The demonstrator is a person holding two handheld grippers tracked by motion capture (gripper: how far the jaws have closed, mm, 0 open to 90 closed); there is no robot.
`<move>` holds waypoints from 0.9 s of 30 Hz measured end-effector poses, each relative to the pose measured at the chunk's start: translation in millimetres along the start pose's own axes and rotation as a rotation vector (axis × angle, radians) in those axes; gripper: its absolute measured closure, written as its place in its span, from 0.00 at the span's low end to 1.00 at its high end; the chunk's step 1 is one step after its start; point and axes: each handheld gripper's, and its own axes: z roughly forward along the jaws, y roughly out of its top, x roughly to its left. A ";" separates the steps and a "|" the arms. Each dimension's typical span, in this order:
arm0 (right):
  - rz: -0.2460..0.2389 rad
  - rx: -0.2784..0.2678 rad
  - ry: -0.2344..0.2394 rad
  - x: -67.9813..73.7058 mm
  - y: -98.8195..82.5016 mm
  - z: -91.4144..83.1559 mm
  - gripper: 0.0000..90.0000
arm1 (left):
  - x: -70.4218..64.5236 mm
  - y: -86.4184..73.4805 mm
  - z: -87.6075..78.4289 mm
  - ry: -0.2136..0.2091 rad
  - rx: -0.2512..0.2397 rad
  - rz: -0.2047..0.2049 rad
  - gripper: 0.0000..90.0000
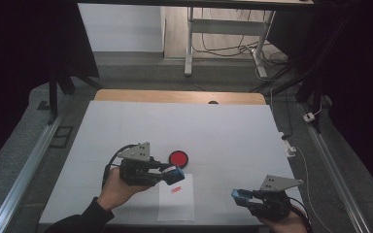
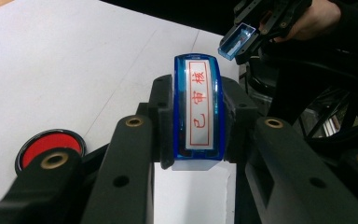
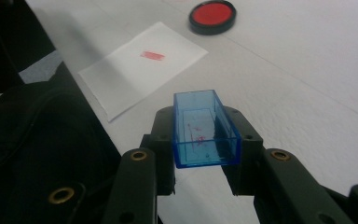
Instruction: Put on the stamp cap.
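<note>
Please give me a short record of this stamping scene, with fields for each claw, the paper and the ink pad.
left claw: shut on the blue stamp, held above the paper's upper end
right claw: shut on the blue stamp cap, hollow side facing the camera, to the right of the paper
paper: white sheet flat on the table, one red stamp mark near its upper end
ink pad: round, red, black rim, open, just beyond the paper
stamp label: red characters in a red frame
</note>
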 end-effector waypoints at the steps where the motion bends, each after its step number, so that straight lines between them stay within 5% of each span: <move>1: -0.006 0.000 0.005 1.0 1.2 1.0 0.76 | -0.1 0.1 -0.1 0.000 0.001 0.001 0.78; 7: -0.021 -0.038 0.064 4.2 10.0 6.8 0.76 | -0.7 0.9 -0.4 -0.007 -0.001 0.011 0.78; 27: -0.122 -0.048 0.213 15.1 35.9 45.2 0.76 | -1.5 1.5 3.8 -0.041 0.022 0.060 0.78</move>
